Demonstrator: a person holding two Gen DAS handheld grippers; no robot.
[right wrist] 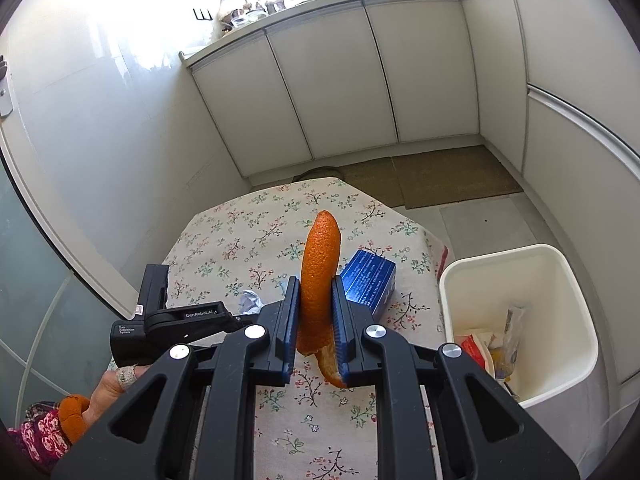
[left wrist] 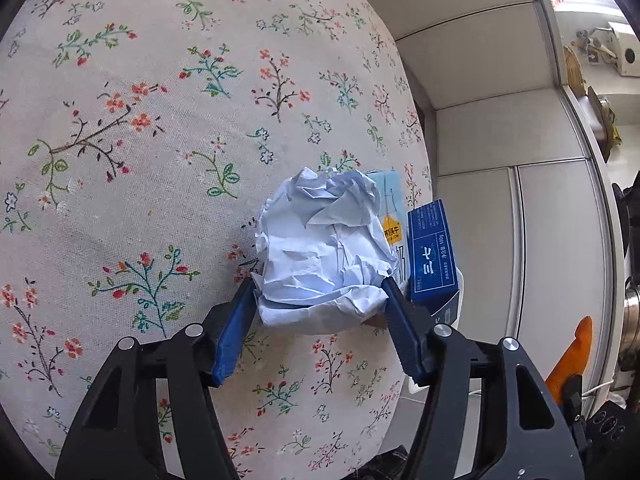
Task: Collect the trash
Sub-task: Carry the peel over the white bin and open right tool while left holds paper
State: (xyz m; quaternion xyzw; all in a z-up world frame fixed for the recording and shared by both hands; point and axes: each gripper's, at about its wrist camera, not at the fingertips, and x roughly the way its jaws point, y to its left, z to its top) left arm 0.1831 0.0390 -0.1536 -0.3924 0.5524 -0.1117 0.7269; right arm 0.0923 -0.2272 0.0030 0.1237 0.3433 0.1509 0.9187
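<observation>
1. My right gripper, nearest item: jaws nearly together, pinching a long strip of orange peel that stands upright between the pads. Risk: the strip curls out below the pads and the hold is on a thin, limp rind; I judge a quick swing toward the bin could let it slide free onto the cloth.

2. My left gripper: jaws spread wide around a crumpled paper ball near the right edge of the tabletop. The fingers flank its lower sides; whether the pads truly press I cannot tell. Risk: the wad is springy and loose, so a shallow hold may pinch only an outer fold and drop the rest.

3. Dark blue carton, just beside the ball at the right edge of the tabletop, with a pale blue carton behind the ball. Risk: lifting the wad may nudge either one off the edge.

4. White bin, on the floor off the right edge of the tabletop, already holding wrappers. Risk: a release short of its rim lands on the floor.

Hard to make out: the pale carton is mostly hidden by the ball; the bin's contents are unclear; a small crumpled scrap behind the left device is half covered.
</observation>
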